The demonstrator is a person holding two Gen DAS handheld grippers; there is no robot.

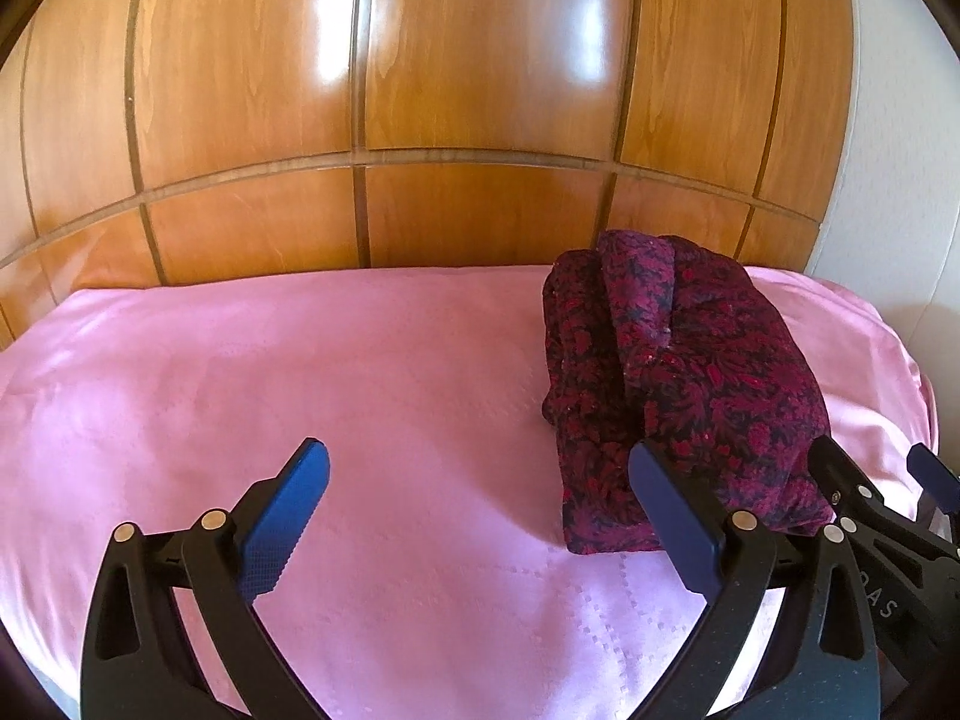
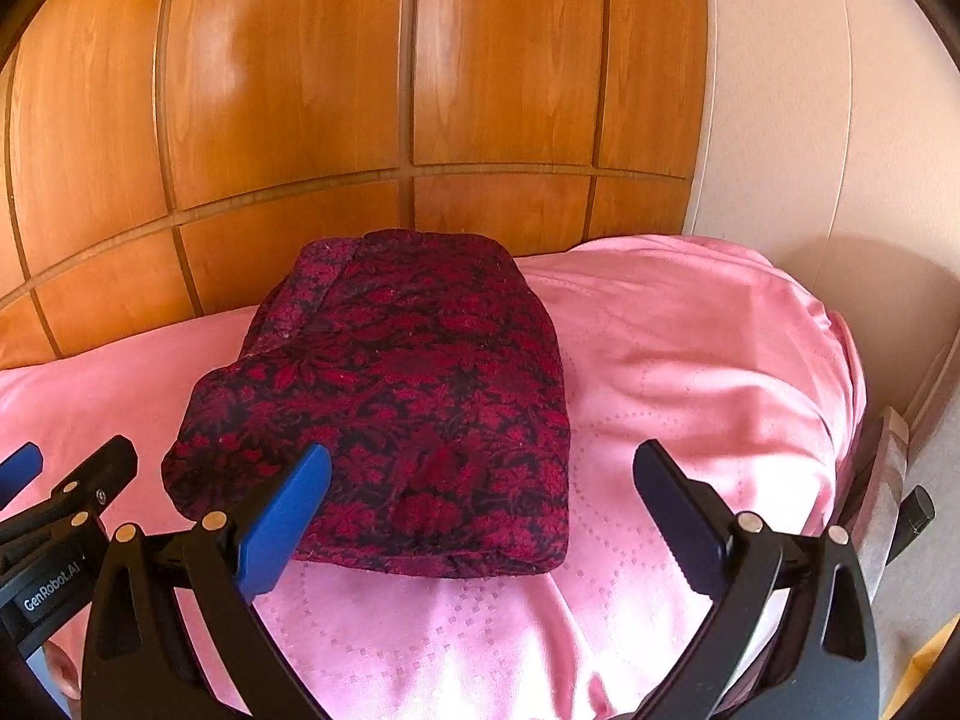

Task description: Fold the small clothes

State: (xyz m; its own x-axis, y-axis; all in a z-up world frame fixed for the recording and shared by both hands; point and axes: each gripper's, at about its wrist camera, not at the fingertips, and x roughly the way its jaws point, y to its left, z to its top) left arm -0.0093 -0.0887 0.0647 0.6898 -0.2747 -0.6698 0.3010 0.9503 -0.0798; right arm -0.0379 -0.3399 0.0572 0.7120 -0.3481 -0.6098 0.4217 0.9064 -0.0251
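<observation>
A folded dark red floral garment [image 1: 678,384] [image 2: 408,384] lies as a thick bundle on the pink bedcover [image 1: 300,360] [image 2: 690,330], near the far side. My left gripper [image 1: 480,468] is open wide over bare cover, its right finger at the bundle's near left corner; nothing lies between its blue pads. My right gripper [image 2: 483,456] is open too, hovering at the bundle's near edge. Its left finger overlaps the cloth in the picture, and the pads do not press it. Each gripper shows in the other's view [image 1: 879,462] [image 2: 66,462].
Glossy wooden panelling [image 1: 480,120] [image 2: 360,120] rises straight behind the bed. A pale wall [image 2: 810,150] stands to the right, where the cover drops over the bed's edge [image 2: 840,420]. Bare pink cover stretches left of the bundle.
</observation>
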